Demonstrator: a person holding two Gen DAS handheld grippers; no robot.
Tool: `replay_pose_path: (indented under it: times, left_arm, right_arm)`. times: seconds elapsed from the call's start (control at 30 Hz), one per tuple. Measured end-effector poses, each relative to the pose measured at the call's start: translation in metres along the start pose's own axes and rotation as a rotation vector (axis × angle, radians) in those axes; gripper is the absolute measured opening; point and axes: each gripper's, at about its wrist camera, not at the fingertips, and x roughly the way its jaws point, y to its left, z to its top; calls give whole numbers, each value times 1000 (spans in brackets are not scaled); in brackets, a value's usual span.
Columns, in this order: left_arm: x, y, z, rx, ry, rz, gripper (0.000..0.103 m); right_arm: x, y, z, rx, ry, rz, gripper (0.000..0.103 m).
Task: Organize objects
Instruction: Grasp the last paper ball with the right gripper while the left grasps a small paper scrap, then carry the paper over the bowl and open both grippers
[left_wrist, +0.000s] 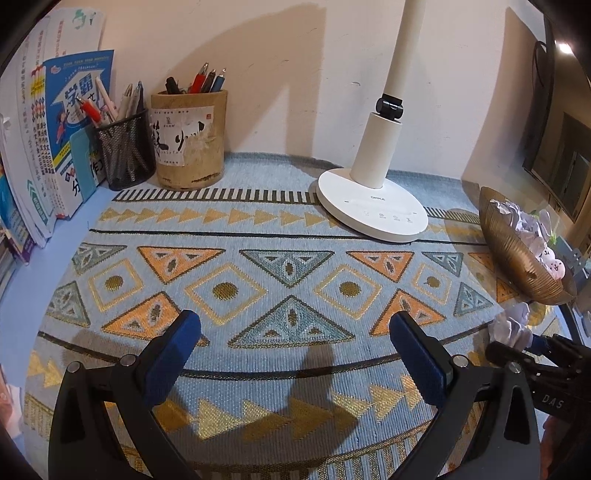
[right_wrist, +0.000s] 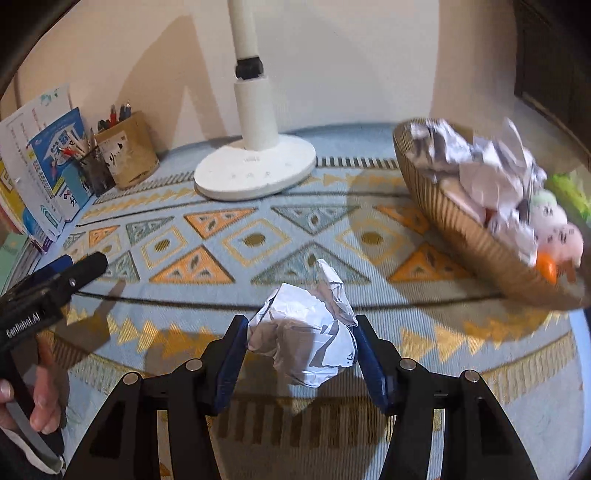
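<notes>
Right now the patterned worktop (left_wrist: 295, 229) spreads under both my grippers, with the white lamp base (left_wrist: 371, 206) at its back. Right of that lamp sits the brown bowl (right_wrist: 454, 221) — heaped with crumpled paper and small plush toys. My left gripper (left_wrist: 295, 325) hangs spread wide, holding nothing. My right gripper (right_wrist: 300, 332) clamps a crumpled paper ball (right_wrist: 306, 332) — in front of the lamp.

Crumpled paper ball (right_wrist: 306, 332), woven cloth (left_wrist: 295, 236)

mat centre (left_wrist: 288, 229) open | lamp base (left_wrist: 371, 205) behind | basket (left_wrist: 517, 254) right | pen holders (left_wrist: 188, 140) back-left
</notes>
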Motion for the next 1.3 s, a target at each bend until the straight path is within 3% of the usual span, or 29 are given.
replay_pose_path:
  times: [0.23, 0.33, 0.37, 0.63, 0.7, 0.8, 0.9, 1.07, 1.17, 1.3]
  left_arm:
    - [1, 0, -1, 5, 8, -1, 102]
    - [0, -1, -1, 12, 7, -2, 102]
    - [0, -2, -1, 14, 6, -1, 102]
    - [1, -1, 0, 13, 13, -1, 102]
    - [-1, -3, 0, 22, 3, 13, 102]
    - [-10, -13, 6, 46, -27, 19, 102]
    - [-29, -29, 29, 36, -56, -61, 102]
    - [-66, -78, 77, 60, -183, -184, 102]
    - [-75, -111, 93, 116, -228, -221, 102]
    - [-80, -141, 101, 197, -267, -245, 102]
  right_arm:
    - [-1, -9, -5, 39, 16, 55, 56]
    - [3, -13, -4, 62, 23, 87, 73]
    - [4, -13, -4, 71, 25, 95, 74]
    - [4, 3, -9, -8, 26, 7, 74]
    - [0, 9, -10, -34, -8, -28, 53]
    - [-12, 15, -13, -73, -62, -35, 52]
    - [-32, 9, -14, -66, -105, -11, 52]
    - [-101, -48, 13, -20, -252, -94, 54]
    - [-144, -102, 42, 22, -362, -234, 54]
    - [-163, -164, 74, 86, -405, -336, 54]
